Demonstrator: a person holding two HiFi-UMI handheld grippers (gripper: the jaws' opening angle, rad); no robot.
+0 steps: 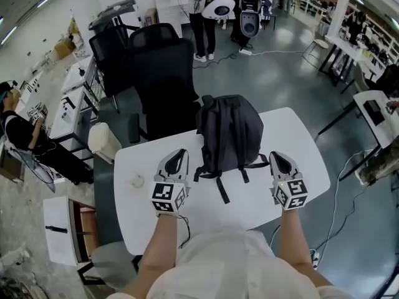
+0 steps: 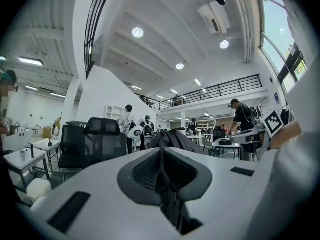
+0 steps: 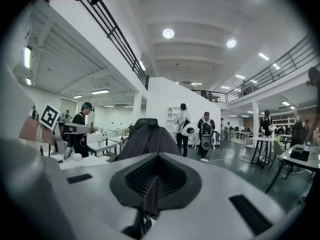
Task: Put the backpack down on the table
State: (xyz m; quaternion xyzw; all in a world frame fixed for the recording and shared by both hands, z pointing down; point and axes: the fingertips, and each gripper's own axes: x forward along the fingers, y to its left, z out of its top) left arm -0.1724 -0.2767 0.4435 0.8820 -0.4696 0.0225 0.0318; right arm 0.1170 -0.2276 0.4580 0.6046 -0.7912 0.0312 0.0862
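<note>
A dark grey backpack (image 1: 229,129) stands upright at the far middle of the white table (image 1: 283,126), with its straps trailing toward me. My left gripper (image 1: 180,152) is at its left side and my right gripper (image 1: 278,156) at its right. In the left gripper view the jaws (image 2: 161,156) are shut, and a dark strap hangs down from between them, with the backpack (image 2: 172,136) just beyond. The right gripper (image 3: 157,176) is likewise shut with a dark strap pinched in it, in front of the backpack (image 3: 145,139).
A small round white object (image 1: 137,181) lies on the table's left part. Black office chairs (image 1: 159,73) stand just behind the table. A white cabinet (image 1: 62,229) is at my left, other desks at the right (image 1: 374,114), and people stand further back (image 1: 202,17).
</note>
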